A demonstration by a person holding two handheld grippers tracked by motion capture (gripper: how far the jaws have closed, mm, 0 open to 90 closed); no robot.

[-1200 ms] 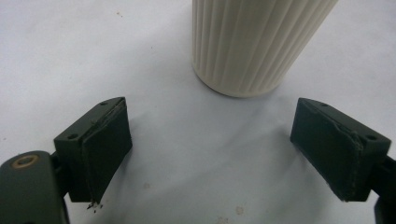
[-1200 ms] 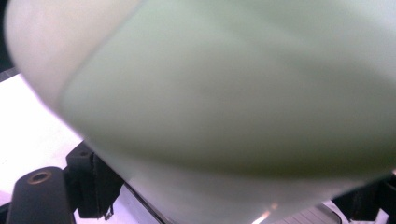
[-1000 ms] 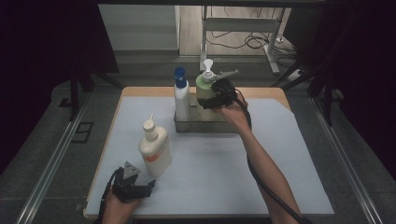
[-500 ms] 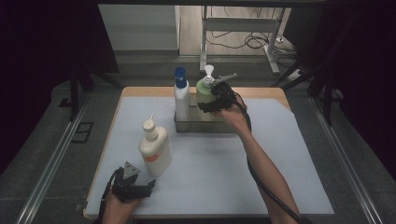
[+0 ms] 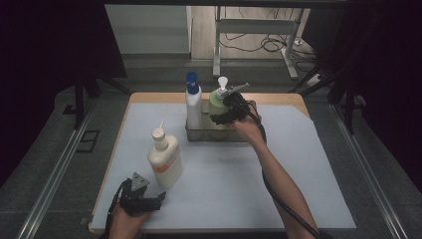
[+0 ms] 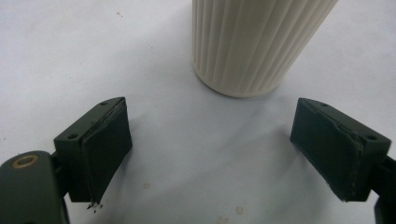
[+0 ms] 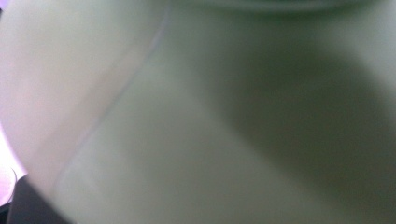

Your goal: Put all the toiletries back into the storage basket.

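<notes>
The green pump bottle [image 5: 217, 105] stands upright in the metal tray [image 5: 219, 135] at the far middle of the table [image 5: 298, 164], its long axis vertical and its white pump head at the top, with the spout pointing roughly towards the left in the high view. The right gripper [image 5: 225, 110] comes in from the bottle's right side and is clamped around its green body, the jaws set wide to span it; in the right gripper view the pale green wall [image 7: 224, 140] sits blurred right against the lens. Just left of it in the same tray stands a white bottle with a blue cap [image 5: 193, 102], also upright, the two close beside each other. Well apart, near the front left of the table, a cream bottle with a pointed nozzle [image 5: 164, 158] stands upright, nozzle up. The left gripper [image 5: 149, 203] rests on the white table cover just before that cream bottle [image 6: 252, 42], its jaws spread wide and gripping nothing, the ribbed base a little beyond the pads [image 6: 105, 144].
</notes>
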